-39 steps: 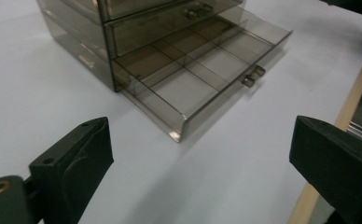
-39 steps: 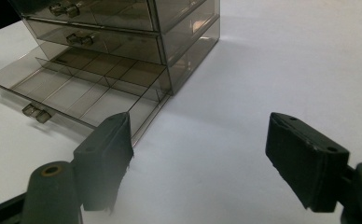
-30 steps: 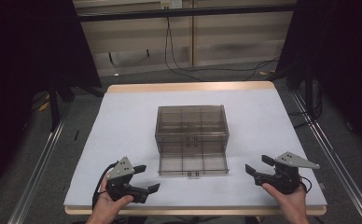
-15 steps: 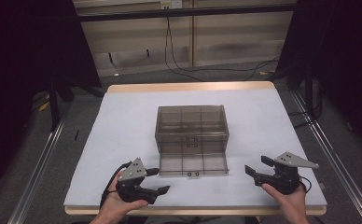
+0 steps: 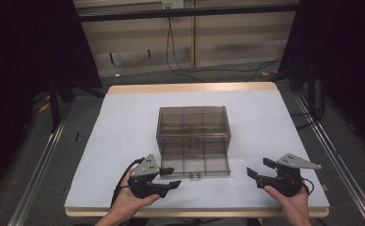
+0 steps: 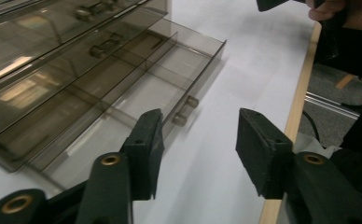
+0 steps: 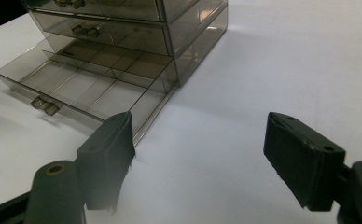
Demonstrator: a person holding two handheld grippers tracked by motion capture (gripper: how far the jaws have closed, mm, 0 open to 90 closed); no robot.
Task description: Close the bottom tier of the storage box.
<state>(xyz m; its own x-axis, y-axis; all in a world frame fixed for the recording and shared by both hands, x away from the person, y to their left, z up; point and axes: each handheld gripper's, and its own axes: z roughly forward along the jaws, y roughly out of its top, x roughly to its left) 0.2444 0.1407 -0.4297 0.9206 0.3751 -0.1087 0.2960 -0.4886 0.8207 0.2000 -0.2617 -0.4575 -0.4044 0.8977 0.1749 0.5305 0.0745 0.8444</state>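
Two grippers hovered near the table's (image 5: 124, 122) front edge, jaws apart and empty: the left gripper (image 5: 168, 178) at the open bottom drawer's (image 5: 194, 162) front-left corner, the right gripper (image 5: 260, 170) well apart. The drawer cabinet (image 5: 193, 123) stood mid-table.

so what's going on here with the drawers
A person holds a gripper in each hand at the near edge of a white table. A smoky clear drawer unit stands mid-table with its bottom drawer pulled out and empty. The left gripper sits by the drawer's front corner, jaws open; the right gripper hovers off to the side, also open. Neither touches anything.
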